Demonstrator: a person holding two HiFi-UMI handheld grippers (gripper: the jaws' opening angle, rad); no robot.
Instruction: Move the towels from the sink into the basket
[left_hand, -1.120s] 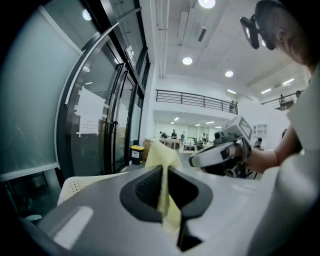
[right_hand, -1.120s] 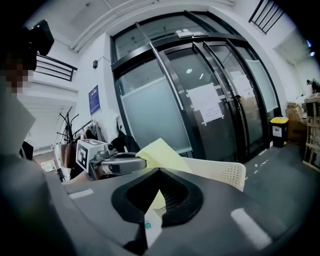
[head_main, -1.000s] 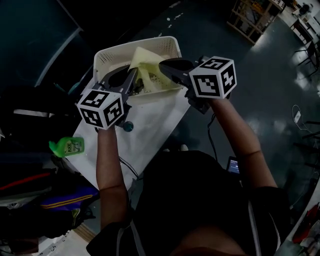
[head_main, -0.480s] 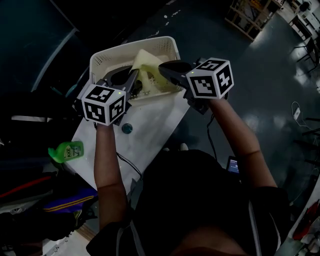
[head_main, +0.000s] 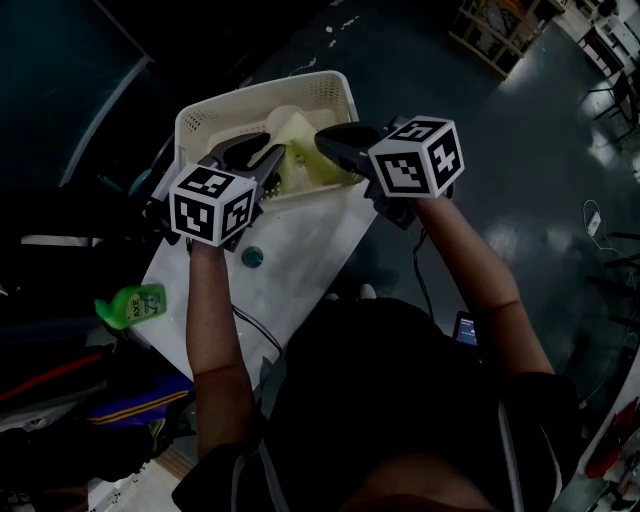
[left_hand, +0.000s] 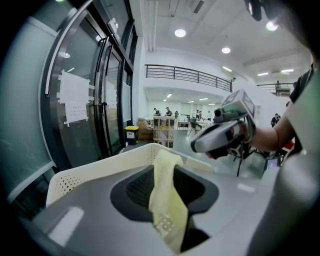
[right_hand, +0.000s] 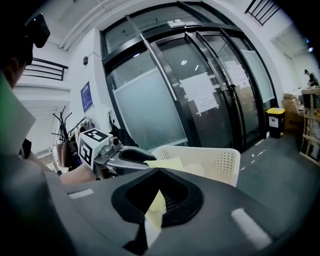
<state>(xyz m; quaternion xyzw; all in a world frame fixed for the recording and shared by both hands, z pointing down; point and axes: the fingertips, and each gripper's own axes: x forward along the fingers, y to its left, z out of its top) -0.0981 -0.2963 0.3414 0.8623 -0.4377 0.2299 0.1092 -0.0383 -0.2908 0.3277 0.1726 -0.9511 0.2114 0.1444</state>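
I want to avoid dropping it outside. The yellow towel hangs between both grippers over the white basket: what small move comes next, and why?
Probably open the right gripper too. The jaws of the left gripper have just been opening, with the yellow towel loose between them, while the right jaws pinch it. It hangs over the basket, so it should fall inside.

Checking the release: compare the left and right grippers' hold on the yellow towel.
The left gripper has just been opening its jaws, the yellow towel loose between them; the right gripper pinches it. The left gripper reaches the basket from its left, the right gripper from its right. Both share one towel.
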